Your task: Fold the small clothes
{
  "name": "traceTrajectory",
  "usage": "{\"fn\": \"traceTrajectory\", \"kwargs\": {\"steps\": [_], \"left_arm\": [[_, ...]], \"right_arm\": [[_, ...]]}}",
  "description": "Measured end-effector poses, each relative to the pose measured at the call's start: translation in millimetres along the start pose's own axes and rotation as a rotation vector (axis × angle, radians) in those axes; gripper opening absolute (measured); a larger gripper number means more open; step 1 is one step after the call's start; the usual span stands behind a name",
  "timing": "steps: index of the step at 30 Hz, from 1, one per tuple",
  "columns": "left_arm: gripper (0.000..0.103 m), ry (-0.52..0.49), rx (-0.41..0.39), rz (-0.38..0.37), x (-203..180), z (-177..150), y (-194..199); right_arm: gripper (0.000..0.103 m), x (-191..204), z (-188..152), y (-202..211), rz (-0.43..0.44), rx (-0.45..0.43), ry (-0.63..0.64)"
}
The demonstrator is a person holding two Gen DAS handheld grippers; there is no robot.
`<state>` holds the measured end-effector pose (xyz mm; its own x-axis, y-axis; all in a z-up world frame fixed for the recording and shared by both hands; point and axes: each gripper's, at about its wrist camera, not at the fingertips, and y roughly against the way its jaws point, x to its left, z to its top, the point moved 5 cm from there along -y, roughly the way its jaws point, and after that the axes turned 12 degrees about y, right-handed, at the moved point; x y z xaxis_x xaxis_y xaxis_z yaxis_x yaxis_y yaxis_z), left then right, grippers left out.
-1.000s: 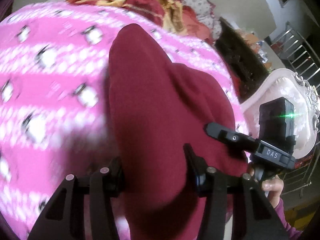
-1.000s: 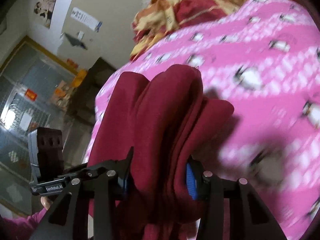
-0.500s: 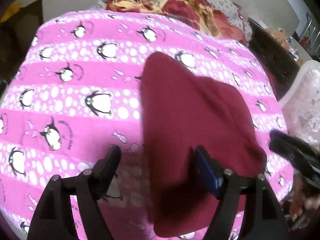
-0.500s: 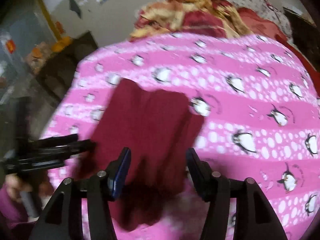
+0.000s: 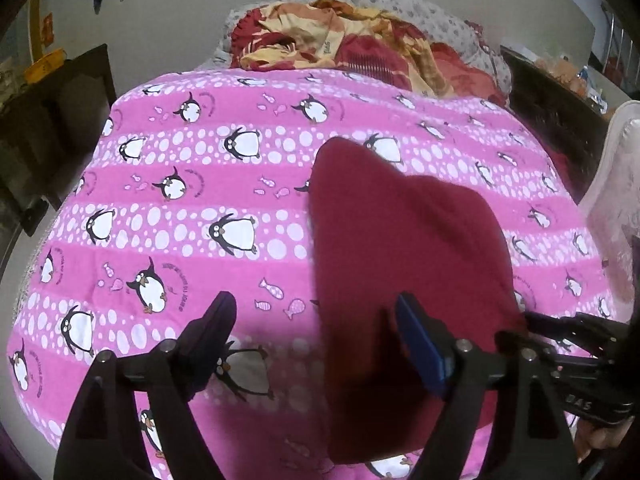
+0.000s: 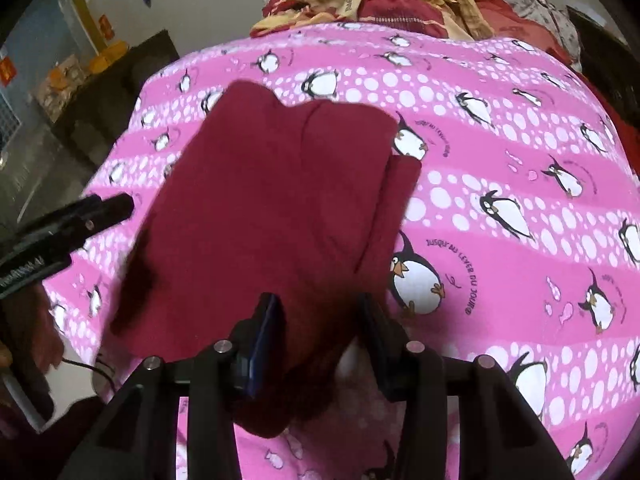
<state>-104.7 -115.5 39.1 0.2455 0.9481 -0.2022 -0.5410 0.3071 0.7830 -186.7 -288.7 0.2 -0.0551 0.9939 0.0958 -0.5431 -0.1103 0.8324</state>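
You're laying the garment down: left claw opening, clear; right claw closing around its near edge. Next, smooth it.

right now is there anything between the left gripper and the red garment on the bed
Nothing visible. The left gripper, jaws opening, hangs right over the red garment on the pink penguin sheet.

You are working over a matt, soft dark red garment, a fleece-like cloth with no sheen. It lies on a pink penguin-print sheet, smooth printed cloth. Your left gripper and right gripper are matt black plastic with bright metal rivets and blue pad faces. The bundled red-and-yellow blanket behind is printed cloth, rumpled.
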Motion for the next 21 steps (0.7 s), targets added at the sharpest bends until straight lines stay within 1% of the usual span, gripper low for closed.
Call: {"fn": "traceTrajectory", "kwargs": {"steps": [2,5,7,10,15,21], "left_arm": [[0.081,-0.005,-0.006,0.007,-1.3,-0.1,2.1],[0.081,-0.01,-0.004,0.011,-3.3,-1.0,4.7],[0.081,-0.008,-0.008,0.009,-3.3,-1.3,6.2],[0.081,-0.004,-0.011,0.005,-3.7,-1.7,9.3],[0.082,-0.005,-0.014,0.008,-2.5,-2.3,11.1],[0.082,-0.005,-0.026,0.013,-1.3,-1.7,15.1]], "right_arm": [[0.049,2.7,-0.3,14.6,-0.002,-0.019,-0.007],[0.056,8.9,8.1,28.9,-0.054,-0.05,0.006],[0.068,11.6,12.3,36.9,-0.089,-0.073,0.006],[0.069,13.9,17.3,41.3,-0.101,-0.086,0.0],[0.072,17.4,16.6,39.1,-0.102,-0.073,-0.011],[0.078,13.6,14.1,33.7,-0.129,-0.06,-0.041]]}}
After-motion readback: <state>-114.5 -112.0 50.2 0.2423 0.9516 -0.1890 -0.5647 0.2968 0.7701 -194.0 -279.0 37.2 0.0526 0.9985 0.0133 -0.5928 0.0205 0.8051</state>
